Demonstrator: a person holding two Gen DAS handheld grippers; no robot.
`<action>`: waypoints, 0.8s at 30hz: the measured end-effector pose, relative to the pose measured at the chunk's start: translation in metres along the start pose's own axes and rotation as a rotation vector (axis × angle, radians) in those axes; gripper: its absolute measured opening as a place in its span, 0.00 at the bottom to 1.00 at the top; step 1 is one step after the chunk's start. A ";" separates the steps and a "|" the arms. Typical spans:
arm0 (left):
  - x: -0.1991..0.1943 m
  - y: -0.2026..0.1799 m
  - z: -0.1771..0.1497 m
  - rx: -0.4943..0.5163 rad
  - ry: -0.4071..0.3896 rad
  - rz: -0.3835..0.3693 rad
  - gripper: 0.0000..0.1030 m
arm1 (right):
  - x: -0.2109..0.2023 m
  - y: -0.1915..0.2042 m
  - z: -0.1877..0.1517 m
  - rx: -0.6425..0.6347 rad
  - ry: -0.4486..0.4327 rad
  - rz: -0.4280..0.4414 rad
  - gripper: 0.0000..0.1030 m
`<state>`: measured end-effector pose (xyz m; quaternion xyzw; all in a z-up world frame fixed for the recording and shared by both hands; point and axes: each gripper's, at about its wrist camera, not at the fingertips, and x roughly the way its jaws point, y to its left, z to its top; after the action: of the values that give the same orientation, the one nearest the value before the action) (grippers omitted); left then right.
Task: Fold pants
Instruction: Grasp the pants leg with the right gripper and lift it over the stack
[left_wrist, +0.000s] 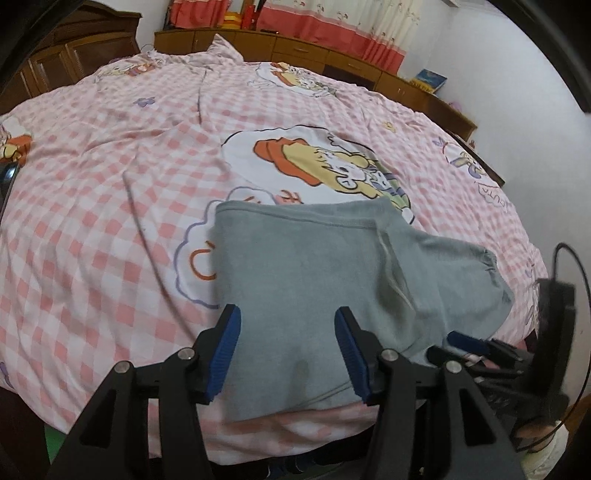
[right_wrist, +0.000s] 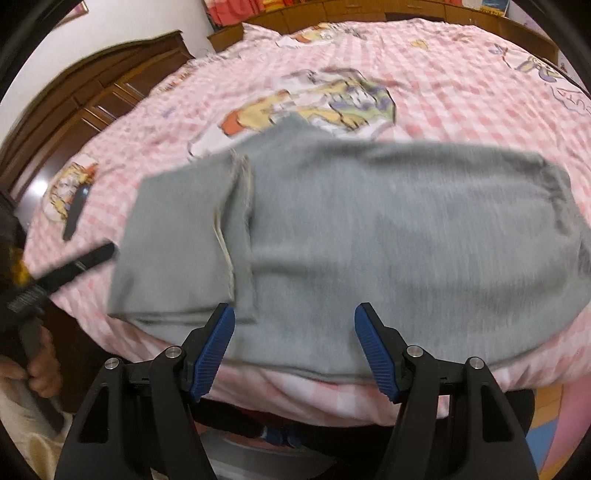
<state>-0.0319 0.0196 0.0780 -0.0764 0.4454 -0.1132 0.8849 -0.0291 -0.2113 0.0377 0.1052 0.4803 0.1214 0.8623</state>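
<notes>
Left wrist view first: the left gripper (left_wrist: 288, 350) has its blue pads spread wide with nothing pinched, and the grey pants (left_wrist: 314, 280) lie flat on the checked bedspread (left_wrist: 92, 221), running from between the fingertips out ahead of them. The near edge of the fabric sits right between the two fingers, so my guess is it's lined up to take hold of that edge for the next fold. The white drawstring (left_wrist: 391, 262) trails just ahead of the right-hand finger.

Right wrist view is a bit blurry, but it's the same deal: the right gripper (right_wrist: 295, 343) is wide open and holding nothing, with the pants (right_wrist: 369, 229) spread ahead of both fingers and one layer already lapped over off past the left finger. They look part-folded to me, probably kept near the bed's edge so both grippers reach.

Containers: none holding anything here. Only wooden cabinets (left_wrist: 74, 62) far beyond the fingertips, doors closed, so I can't tell the contents.
</notes>
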 end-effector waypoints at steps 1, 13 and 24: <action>0.002 0.004 -0.001 -0.007 0.004 0.006 0.54 | -0.003 0.002 0.004 0.002 -0.010 0.009 0.67; 0.034 0.041 -0.025 -0.086 0.099 0.012 0.56 | 0.047 0.035 0.046 -0.036 0.073 0.057 0.67; 0.003 0.043 -0.046 -0.037 0.052 -0.008 0.71 | 0.060 0.070 0.047 -0.142 0.108 0.047 0.13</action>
<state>-0.0612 0.0585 0.0380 -0.0916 0.4698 -0.1102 0.8711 0.0344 -0.1290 0.0348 0.0485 0.5137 0.1806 0.8373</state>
